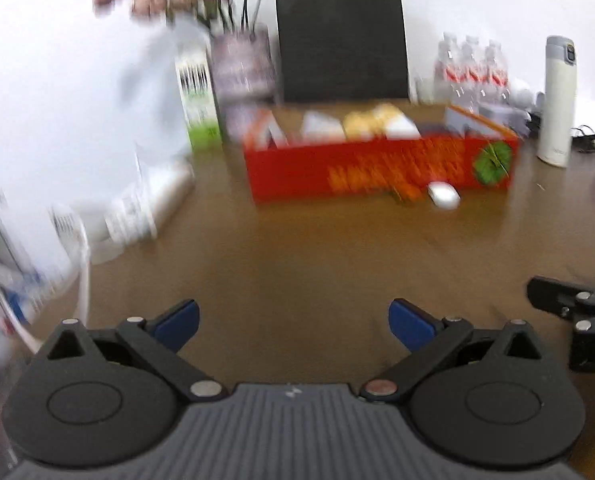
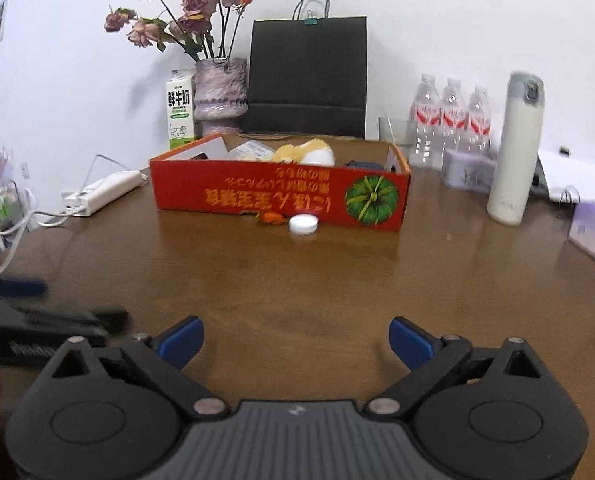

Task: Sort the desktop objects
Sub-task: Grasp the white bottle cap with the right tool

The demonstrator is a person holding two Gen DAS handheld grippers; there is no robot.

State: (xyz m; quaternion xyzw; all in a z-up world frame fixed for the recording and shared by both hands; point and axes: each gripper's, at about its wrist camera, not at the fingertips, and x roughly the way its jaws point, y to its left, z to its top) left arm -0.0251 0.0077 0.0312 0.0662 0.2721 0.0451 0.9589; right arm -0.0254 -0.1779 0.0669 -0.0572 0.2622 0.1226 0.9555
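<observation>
On the brown table point(image 2: 297, 280), a power strip point(image 2: 101, 192), milk carton point(image 2: 180, 110) and vase point(image 2: 220, 88) stand left of the red box point(image 2: 277, 196); a white cap point(image 2: 303, 224) lies just before it, bottles point(image 2: 451, 116) and flask point(image 2: 515, 148) right. Left gripper point(image 1: 293, 322) and right gripper point(image 2: 295, 340) hover open, empty.

Motion blur smears the red cardboard box point(image 1: 381, 168) in the left wrist view; its printed lettering is unreadable there.
</observation>
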